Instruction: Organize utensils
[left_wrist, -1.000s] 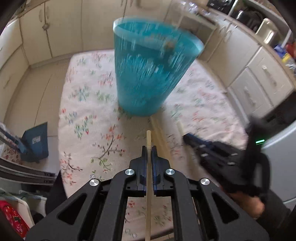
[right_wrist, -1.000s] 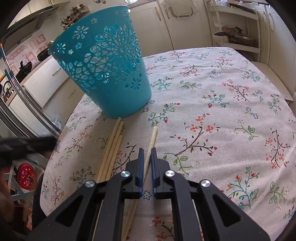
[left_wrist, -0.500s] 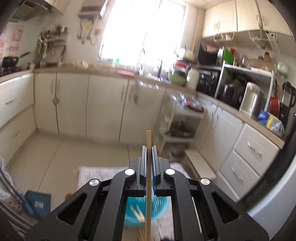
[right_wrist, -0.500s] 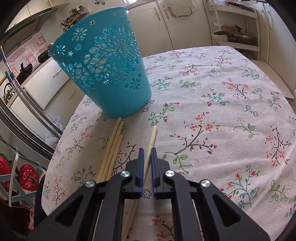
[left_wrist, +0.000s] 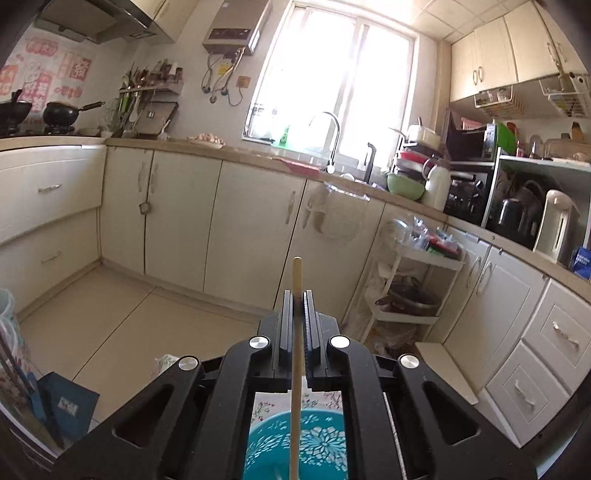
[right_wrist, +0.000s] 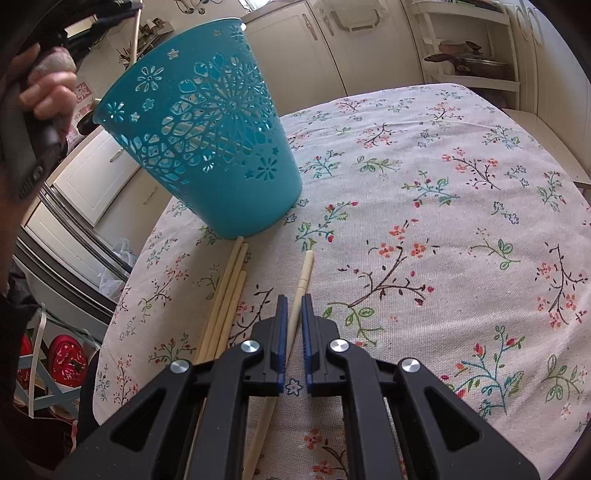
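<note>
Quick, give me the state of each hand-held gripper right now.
Left hand-held gripper: shut on a chopstick, above the teal basket.
Right hand-held gripper: shut on a pale chopstick lying on the tablecloth.

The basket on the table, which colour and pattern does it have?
The basket is turquoise with cut-out flower shapes, best seen in the right wrist view.

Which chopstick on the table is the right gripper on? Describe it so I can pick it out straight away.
Start from the teal cut-out basket standing on the floral tablecloth. Just in front of its base lies a bundle of three chopsticks packed side by side. The one you want is the single pale chopstick lying apart to their right, its tip pointing towards the basket, running back between the fingers of the right gripper.
</note>
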